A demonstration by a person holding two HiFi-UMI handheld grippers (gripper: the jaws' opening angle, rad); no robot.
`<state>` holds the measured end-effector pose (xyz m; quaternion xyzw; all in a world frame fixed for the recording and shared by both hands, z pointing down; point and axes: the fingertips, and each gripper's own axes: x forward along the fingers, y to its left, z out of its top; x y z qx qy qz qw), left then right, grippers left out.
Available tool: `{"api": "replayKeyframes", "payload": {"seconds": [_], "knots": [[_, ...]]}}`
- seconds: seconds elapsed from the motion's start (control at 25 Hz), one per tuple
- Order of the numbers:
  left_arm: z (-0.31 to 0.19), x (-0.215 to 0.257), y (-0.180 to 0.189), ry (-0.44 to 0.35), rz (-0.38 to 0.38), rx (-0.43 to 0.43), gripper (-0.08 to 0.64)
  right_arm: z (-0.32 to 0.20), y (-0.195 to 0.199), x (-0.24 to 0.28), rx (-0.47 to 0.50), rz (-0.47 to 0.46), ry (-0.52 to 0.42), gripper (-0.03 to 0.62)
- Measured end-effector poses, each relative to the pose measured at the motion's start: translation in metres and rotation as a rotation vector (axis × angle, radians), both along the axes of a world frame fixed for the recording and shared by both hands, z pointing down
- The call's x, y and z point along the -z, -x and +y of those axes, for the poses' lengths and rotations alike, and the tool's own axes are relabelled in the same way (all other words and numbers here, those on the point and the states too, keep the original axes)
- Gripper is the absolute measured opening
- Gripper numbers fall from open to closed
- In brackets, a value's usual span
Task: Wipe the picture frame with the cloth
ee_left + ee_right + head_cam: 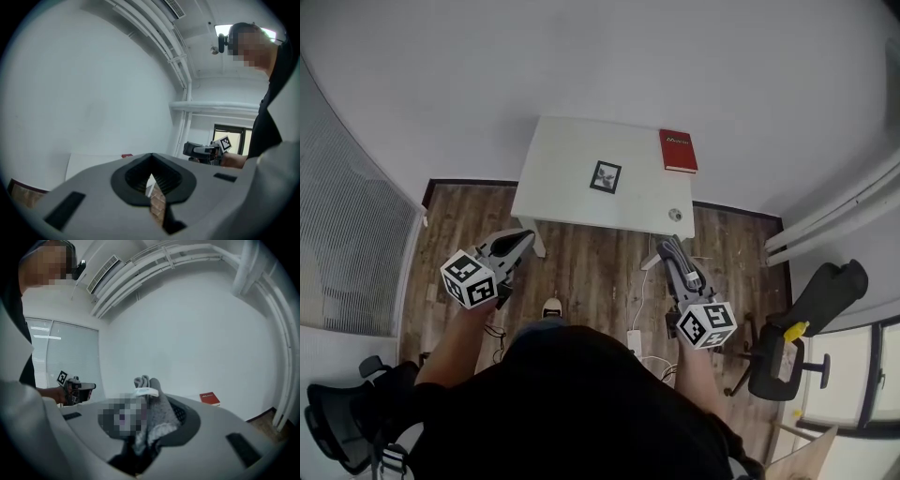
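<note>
Right gripper point(671, 247) is clamped on the grey cloth point(157, 408). Left gripper point(521, 240) is closed and empty. The picture frame point(606, 176) lies flat on the white table point(553, 178), well ahead of both fingertips. Judgement: bring the cloth down flat onto the frame, press lightly, and brace the frame's edge with the left.

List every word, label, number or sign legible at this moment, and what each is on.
Nothing reads clearly.
Red book: white cover print, too small to read.
Cloth: white tag, no print legible.
Left gripper, right gripper: square marker patterns only, no words.
</note>
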<state>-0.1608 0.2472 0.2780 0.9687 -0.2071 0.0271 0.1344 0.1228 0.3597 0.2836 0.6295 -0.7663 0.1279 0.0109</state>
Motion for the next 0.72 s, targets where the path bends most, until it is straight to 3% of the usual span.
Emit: {"api": "replayKeyframes", "payload": {"seconds": [0.48,0.72], "knots": [[-0.033,-0.031,-0.042,0.038,-0.01,-0.073,0.009,-0.013,-0.019,-0.034,-0.073,0.018,0.095,0.114],[-0.071,-0.038,-0.046,0.054,-0.011,-0.068,0.009,-0.047,-0.032,-0.032,-0.1,0.032,0.101,0.114]]}}
